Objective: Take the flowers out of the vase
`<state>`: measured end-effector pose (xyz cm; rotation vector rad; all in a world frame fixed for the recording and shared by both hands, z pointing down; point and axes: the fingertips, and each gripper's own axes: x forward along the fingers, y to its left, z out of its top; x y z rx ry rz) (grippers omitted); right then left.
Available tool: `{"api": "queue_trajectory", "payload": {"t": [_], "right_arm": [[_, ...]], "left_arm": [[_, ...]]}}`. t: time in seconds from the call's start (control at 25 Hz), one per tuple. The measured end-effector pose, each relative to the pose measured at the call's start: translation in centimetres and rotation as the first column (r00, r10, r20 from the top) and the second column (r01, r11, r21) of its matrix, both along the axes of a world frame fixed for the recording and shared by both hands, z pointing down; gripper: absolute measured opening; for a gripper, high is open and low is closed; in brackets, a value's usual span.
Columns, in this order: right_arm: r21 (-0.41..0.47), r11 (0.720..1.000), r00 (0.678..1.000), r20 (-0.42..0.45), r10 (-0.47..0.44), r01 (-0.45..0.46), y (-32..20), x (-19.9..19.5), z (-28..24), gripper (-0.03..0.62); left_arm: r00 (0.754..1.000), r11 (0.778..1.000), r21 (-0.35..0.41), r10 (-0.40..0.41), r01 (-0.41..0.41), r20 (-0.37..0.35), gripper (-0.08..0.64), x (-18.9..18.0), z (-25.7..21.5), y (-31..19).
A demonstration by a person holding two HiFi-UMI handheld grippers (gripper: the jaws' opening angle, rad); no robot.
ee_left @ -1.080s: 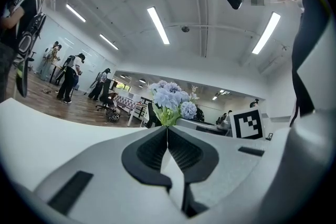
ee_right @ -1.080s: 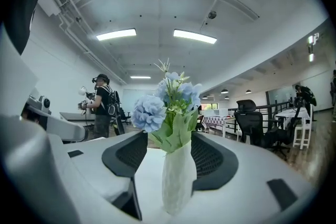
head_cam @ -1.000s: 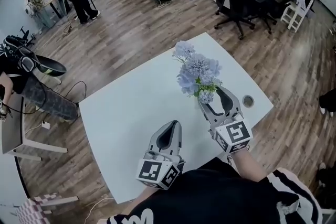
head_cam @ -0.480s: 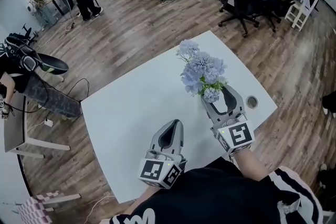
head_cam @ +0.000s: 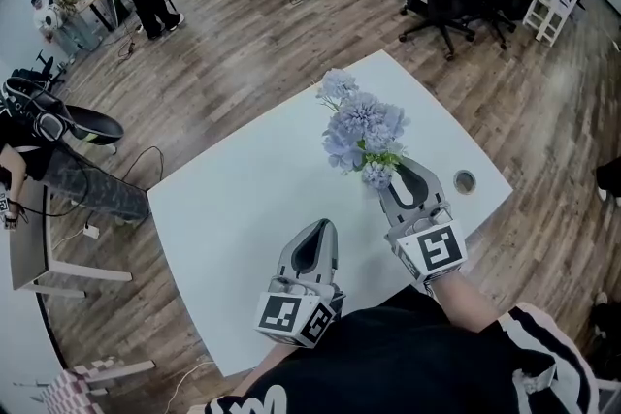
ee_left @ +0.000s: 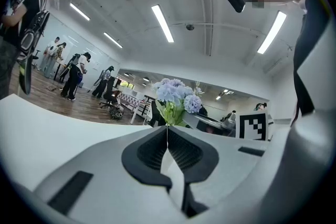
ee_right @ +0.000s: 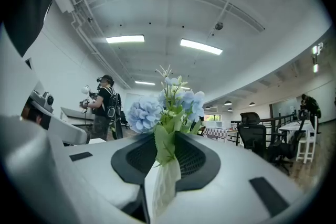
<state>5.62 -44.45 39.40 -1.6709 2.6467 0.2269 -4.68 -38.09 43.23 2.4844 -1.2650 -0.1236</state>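
The flowers [head_cam: 361,126] stand upright in the ribbed white vase [ee_right: 163,186] near the right edge of the worktop [head_cam: 243,199]. They are crossed at right angles by the level right gripper [head_cam: 388,192], whose fingers are closing on the leaves and stems just above the vase mouth, and these look pinched between the pads. The left gripper [head_cam: 325,226], fingers together on nothing, is seen well back from the bunch, so a straight upward pull by the right hand is judged to be called for.

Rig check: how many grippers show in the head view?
2: left gripper, shut, over the table nearest you; right gripper beside it, jaws closing with the flowers between them.
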Motion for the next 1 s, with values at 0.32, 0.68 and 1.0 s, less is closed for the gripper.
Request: {"api": "queue_trajectory", "payload": {"t": [0.32,0.68,1.0], "right_arm": [[0.005,1.0,1.0,-0.004,0.005,-0.005,-0.3,0.1,-0.3,0.037],[0.032,0.999,0.999,0.036,0.01,-0.012,0.1,0.6,-1.0,0.021],[0.071,0.997,0.995,0.1,0.004,-0.011,0.5,0.3,-2.7,0.02]], "left_arm": [[1.0,1.0,-0.002,0.006,-0.006,0.001,0.008,0.2,-0.2,-0.3],[1.0,1.0,0.003,0.008,-0.008,0.006,0.008,0.5,-0.1,0.0],[1.0,1.0,0.007,0.013,-0.013,0.01,0.008,0.8,-0.1,0.0]]}}
